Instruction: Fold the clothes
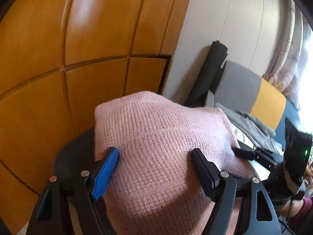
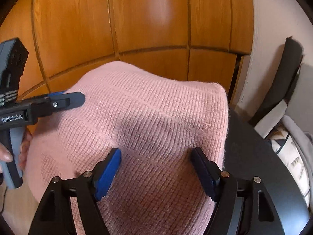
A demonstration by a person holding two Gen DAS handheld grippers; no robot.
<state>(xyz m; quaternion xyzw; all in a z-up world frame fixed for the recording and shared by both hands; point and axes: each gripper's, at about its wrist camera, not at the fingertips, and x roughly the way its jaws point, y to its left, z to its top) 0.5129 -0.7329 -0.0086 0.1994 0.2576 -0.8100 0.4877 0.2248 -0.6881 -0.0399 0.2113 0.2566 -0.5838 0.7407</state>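
A folded pink knit sweater lies on a round black table. My left gripper stands open just above it, blue pad on the left and dark pad on the right, with the knit filling the gap. The right gripper's dark fingers reach the sweater's right edge. In the right wrist view the sweater covers the table except its right side. My right gripper is open over the near part. The left gripper comes in side-on at the sweater's left edge, held by a hand.
Wooden wardrobe doors stand close behind the table. A white wall with a black rolled mat leaning on it is at the right. Grey clothes lie on a grey and yellow seat beyond the table.
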